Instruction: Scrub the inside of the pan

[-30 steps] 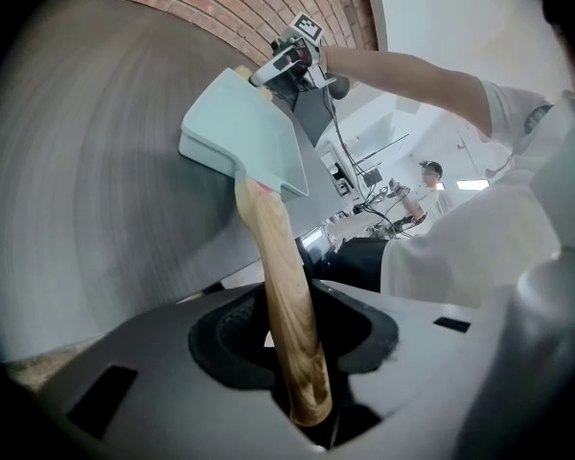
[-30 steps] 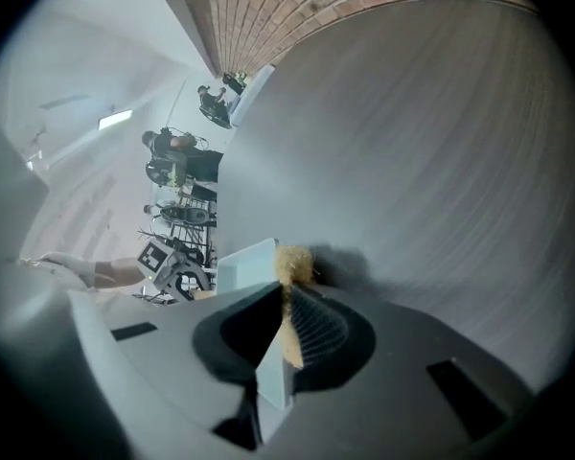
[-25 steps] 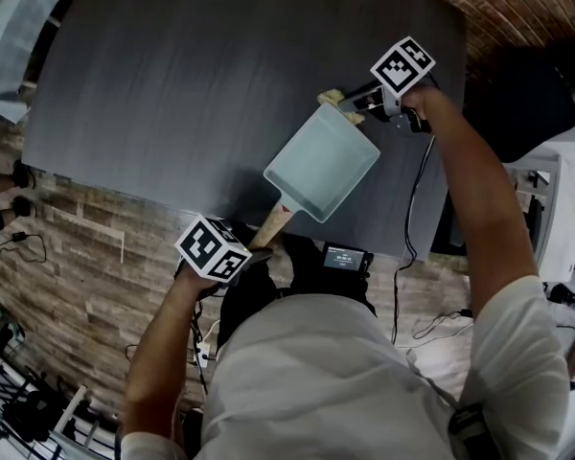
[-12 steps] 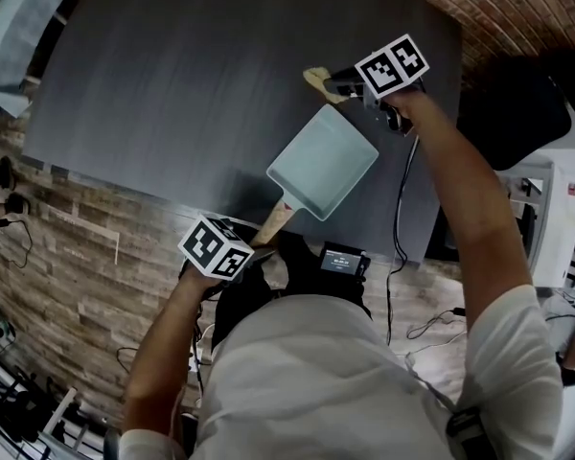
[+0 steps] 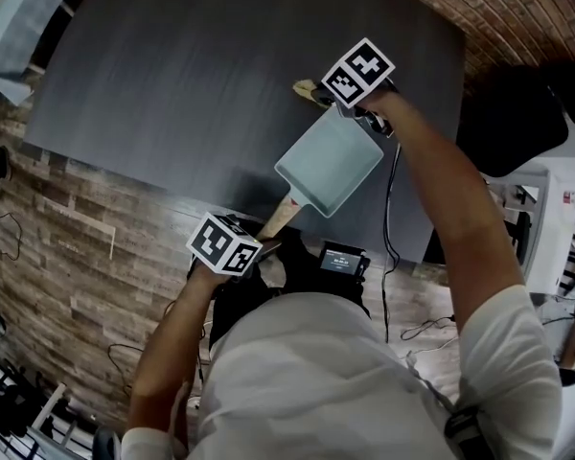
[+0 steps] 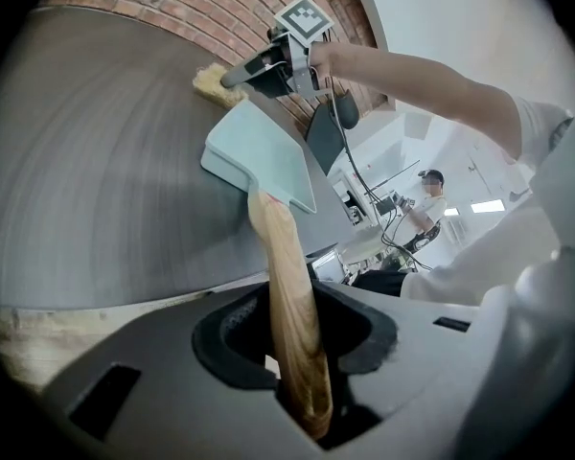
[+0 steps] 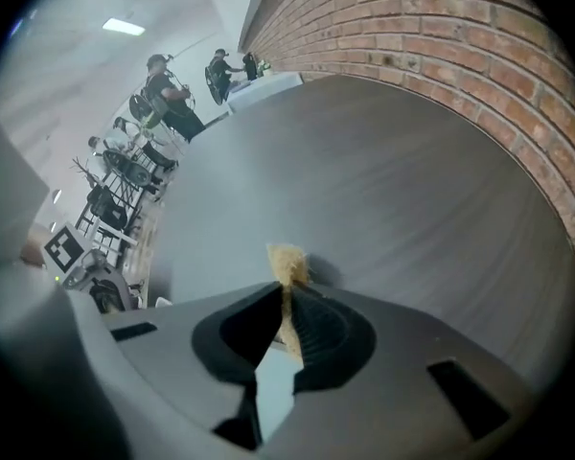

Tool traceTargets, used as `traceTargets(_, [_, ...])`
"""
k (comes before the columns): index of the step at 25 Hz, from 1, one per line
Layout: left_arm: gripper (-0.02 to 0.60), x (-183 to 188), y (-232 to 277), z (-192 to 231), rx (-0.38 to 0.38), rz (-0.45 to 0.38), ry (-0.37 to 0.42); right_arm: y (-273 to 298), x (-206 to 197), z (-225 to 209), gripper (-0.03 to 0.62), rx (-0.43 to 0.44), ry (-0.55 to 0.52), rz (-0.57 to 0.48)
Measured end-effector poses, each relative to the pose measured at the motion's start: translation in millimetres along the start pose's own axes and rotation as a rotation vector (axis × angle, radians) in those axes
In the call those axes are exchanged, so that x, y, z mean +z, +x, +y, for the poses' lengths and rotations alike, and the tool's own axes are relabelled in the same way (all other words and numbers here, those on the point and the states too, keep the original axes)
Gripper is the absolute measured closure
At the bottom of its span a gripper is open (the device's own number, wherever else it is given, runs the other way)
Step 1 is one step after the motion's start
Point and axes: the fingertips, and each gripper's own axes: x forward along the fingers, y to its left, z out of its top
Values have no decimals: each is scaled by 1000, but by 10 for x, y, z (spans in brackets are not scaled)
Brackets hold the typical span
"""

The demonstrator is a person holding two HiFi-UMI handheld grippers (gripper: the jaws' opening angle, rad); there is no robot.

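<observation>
A pale blue square pan [image 5: 330, 160] with a wooden handle [image 5: 279, 218] lies near the dark table's front edge. My left gripper [image 6: 297, 353] is shut on the wooden handle [image 6: 286, 286], with the pan [image 6: 259, 151] stretching away from it. My right gripper [image 5: 328, 92] is at the pan's far corner, shut on a tan sponge [image 5: 308, 89]. In the right gripper view the sponge [image 7: 288, 268] pokes out beyond the jaws above the table, and a strip of the pan [image 7: 271, 391] shows below them. From the left gripper view the sponge [image 6: 211, 80] sits just past the pan's far rim.
The dark grey table [image 5: 201, 75] stretches left and back of the pan. A brick wall [image 7: 441, 36] runs along its far side. A black chair [image 5: 513, 113] stands to the right. A small black device [image 5: 344, 259] and cables lie at the table's front edge.
My right gripper has moved left along the pan's far edge with the sponge and has turned. The pan and my left gripper have stayed put.
</observation>
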Motion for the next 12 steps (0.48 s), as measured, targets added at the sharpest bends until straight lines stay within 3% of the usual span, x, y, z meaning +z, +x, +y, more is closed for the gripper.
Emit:
traceTargets(5, [468,114,-53,113,51,-102,-62,25,-125,42,557,-41,-46,116])
traceTargets(12, [466,156,-90,159,70,-152,-99,40,-199,255,557,-21,-62,205])
